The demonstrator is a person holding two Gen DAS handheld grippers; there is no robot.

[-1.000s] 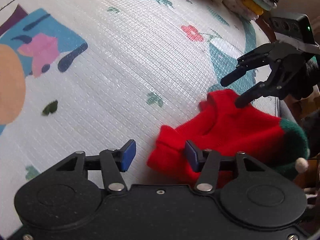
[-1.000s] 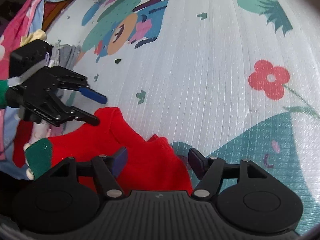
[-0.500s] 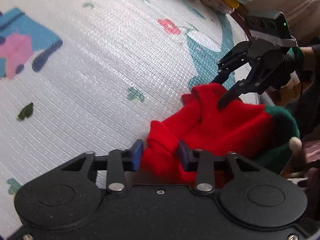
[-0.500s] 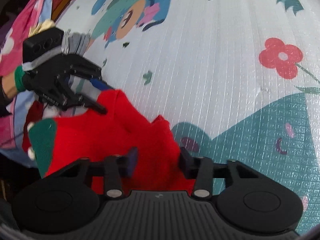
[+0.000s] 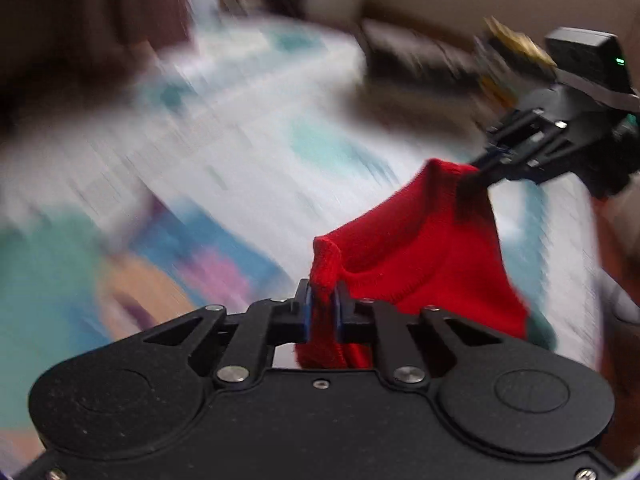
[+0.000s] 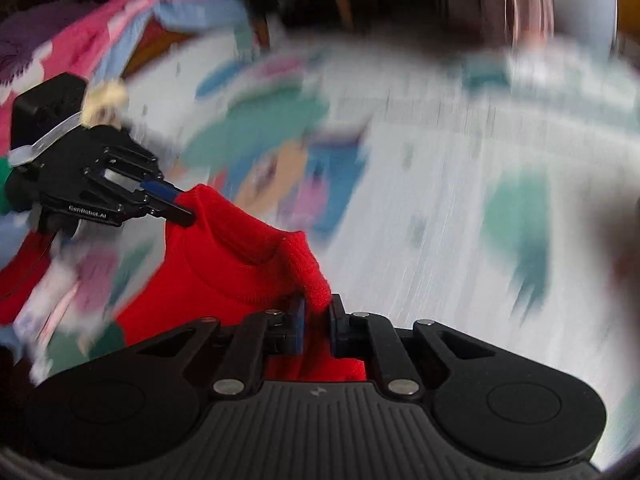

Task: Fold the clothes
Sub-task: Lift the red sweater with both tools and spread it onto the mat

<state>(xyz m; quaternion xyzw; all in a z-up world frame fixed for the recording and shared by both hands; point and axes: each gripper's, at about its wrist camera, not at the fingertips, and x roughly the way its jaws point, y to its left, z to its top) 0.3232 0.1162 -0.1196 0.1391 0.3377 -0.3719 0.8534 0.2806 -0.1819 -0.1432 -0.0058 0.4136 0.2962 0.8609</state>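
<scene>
Only one bit of text can be made out: "GenRobot.AI", printed on the left gripper [image 6: 182, 204], right wrist view.

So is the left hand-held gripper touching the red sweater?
Touching. The left wrist view shows the left hand-held gripper with both pads pinching a fold of the red sweater.

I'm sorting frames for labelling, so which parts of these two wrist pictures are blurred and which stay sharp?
Left wrist view: the patterned play mat is smeared by motion blur, while the left gripper and the red knitted garment it pinches stay sharp. Right wrist view: the same, mat streaked, right gripper and garment crisp; edges bend from the fisheye.
</scene>
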